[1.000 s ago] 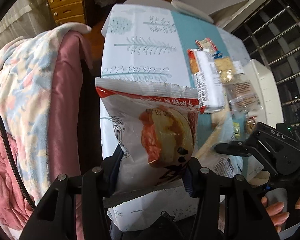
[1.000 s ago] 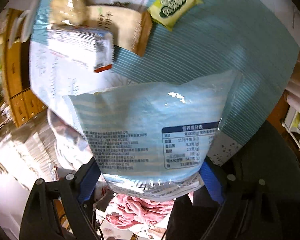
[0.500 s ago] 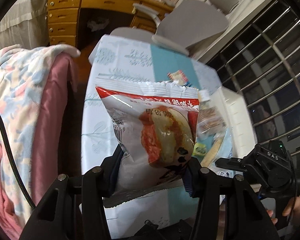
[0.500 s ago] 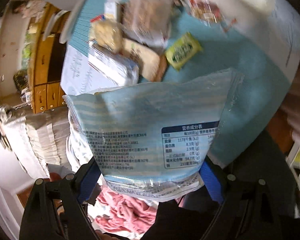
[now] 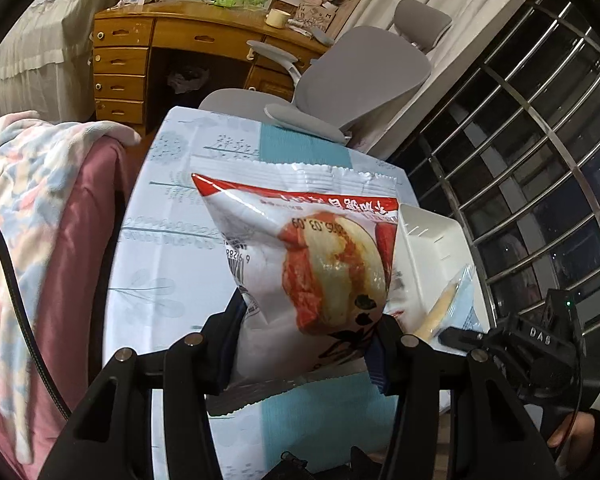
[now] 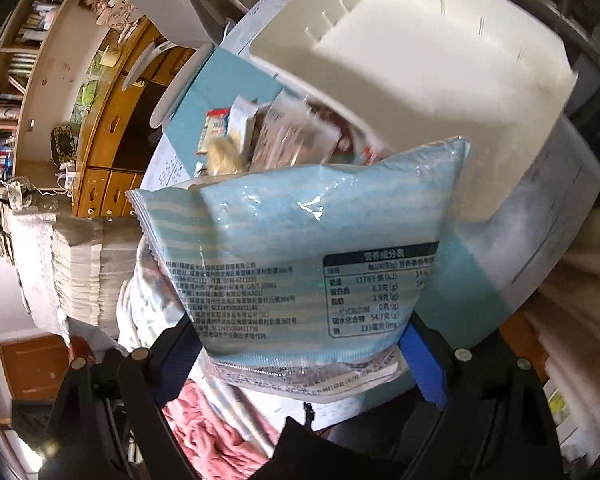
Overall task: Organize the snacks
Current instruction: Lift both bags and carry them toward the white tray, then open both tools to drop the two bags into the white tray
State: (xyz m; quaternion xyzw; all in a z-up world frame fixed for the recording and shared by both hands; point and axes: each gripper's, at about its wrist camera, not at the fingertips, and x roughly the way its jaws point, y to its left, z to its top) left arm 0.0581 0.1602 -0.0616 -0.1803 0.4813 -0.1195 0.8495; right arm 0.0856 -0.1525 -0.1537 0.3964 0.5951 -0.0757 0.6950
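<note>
My left gripper (image 5: 306, 350) is shut on a red and white snack bag (image 5: 308, 264), held upright above the table. My right gripper (image 6: 300, 344) is shut on a light blue snack bag (image 6: 300, 256) with a nutrition label; it also shows at the right of the left wrist view (image 5: 456, 304). A white plastic bin (image 6: 420, 80) stands beyond the blue bag, and it shows right of the red bag in the left wrist view (image 5: 428, 240). Several loose snack packets (image 6: 260, 140) lie on the table left of the bin, partly hidden by the blue bag.
The table has a white and teal patterned cloth (image 5: 172, 220). A grey office chair (image 5: 352, 76) and a wooden desk (image 5: 148, 56) stand past its far end. A pink blanket (image 5: 40, 208) lies on the left. A barred window (image 5: 540, 160) is on the right.
Both grippers have lifted and tilted up with their bags. The white bin now fills the right wrist view, and the loose snacks have dropped behind the bags.
</note>
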